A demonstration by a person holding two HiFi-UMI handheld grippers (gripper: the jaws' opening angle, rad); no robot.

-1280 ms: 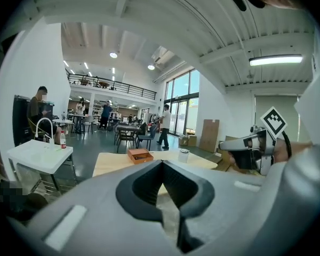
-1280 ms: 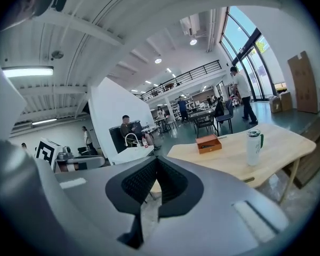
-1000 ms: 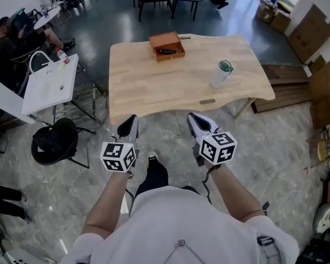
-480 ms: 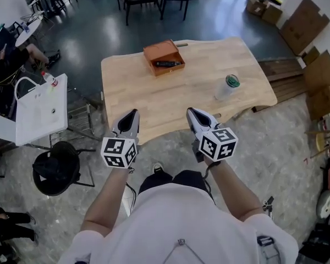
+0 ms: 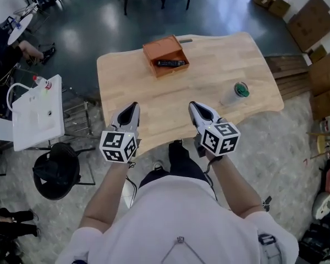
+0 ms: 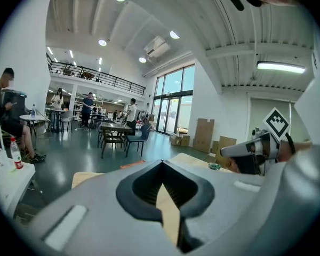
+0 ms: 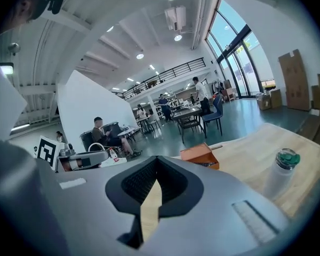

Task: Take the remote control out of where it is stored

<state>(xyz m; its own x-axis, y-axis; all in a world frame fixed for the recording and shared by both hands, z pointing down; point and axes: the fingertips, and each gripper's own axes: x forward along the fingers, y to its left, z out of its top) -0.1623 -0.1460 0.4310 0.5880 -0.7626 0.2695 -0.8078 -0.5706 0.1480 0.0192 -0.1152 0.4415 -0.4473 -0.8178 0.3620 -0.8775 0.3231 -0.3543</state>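
Now the left claw (image 5: pixel 133 106) and the right claw (image 5: pixel 193 105) are held side by side over the near part of the pale wooden tabletop (image 5: pixel 209 73), level with each other and well apart. In the left gripper view the left claw (image 6: pixel 161 162) has its two jaws drawn together, tips meeting, with nothing between the ribbed pads but a strip of bare tabletop showing through. The right gripper view shows the right claw (image 7: pixel 157 158) the same way, tips together and nothing held.

The slim black remote control (image 5: pixel 171 63) lies flat inside the open orange-brown rectangular box (image 5: pixel 163 47). That box sits on the tabletop well ahead of both claws, roughly between their two lines, toward the far edge. From the right claw the box (image 7: pixel 198 153) shows ahead and slightly to the right.

A clear upright bottle with a green lid (image 5: pixel 237 92) stands on the tabletop ahead and to the right of the right claw, nearer to it than the box. Off the tabletop, to the left of the left claw, stand a white square side table (image 5: pixel 38 117) and a black round stool (image 5: pixel 55 170).
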